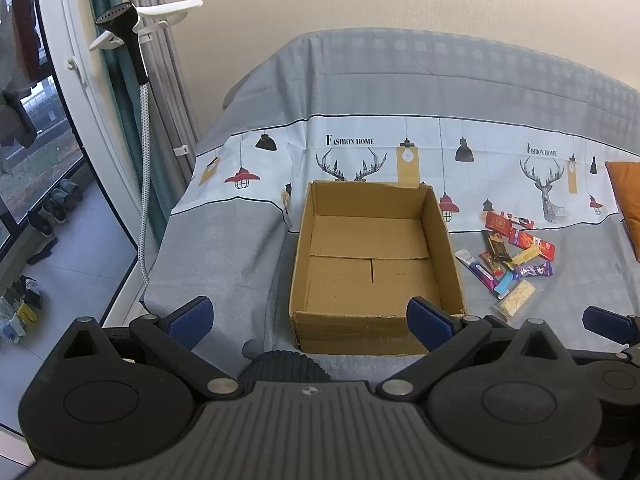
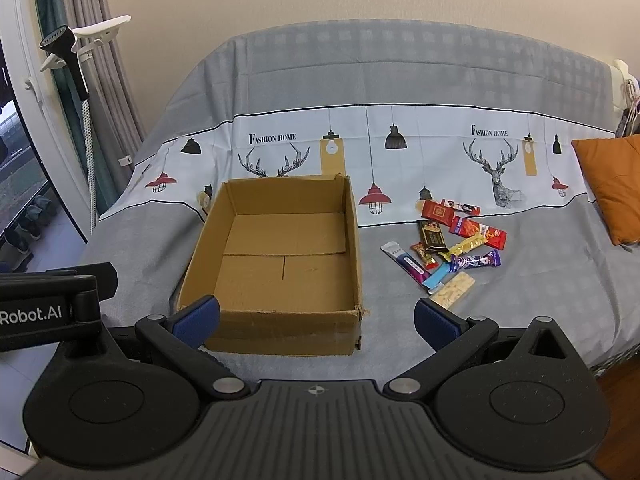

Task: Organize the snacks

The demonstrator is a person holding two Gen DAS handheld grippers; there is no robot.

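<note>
A cardboard box (image 2: 276,256) is sitting open-topped on the grey printed bed cover (image 2: 400,80), its long axis running away from the cameras toward the headboard end, with nothing lying inside it. To its right, a loose pile of snacks (image 2: 452,248) is lying on the cover, apart from the box wall; most of the bars are pointing on diagonals. The white-and-purple stick (image 2: 404,262) is slanting from upper left to lower right, the dark chocolate bar (image 2: 431,235) is lying nearly front to back, and the pale cracker pack (image 2: 453,289) is lying nearest the right gripper, angled up to the right.

The left gripper (image 1: 310,318) is hovering low before the box's near wall, level, with its blue pads spread wide and nothing between them. The right gripper (image 2: 316,318) is hovering likewise, also spread wide and holding nothing, its left pad lying over the box's near-left corner in view and its right pad just below the cracker pack.

Farther left, a garment steamer (image 1: 128,40) is standing by the curtains and window. At the far right, an orange cushion (image 2: 612,188) is resting on the cover. Nothing is lying between the grippers and the snacks.
</note>
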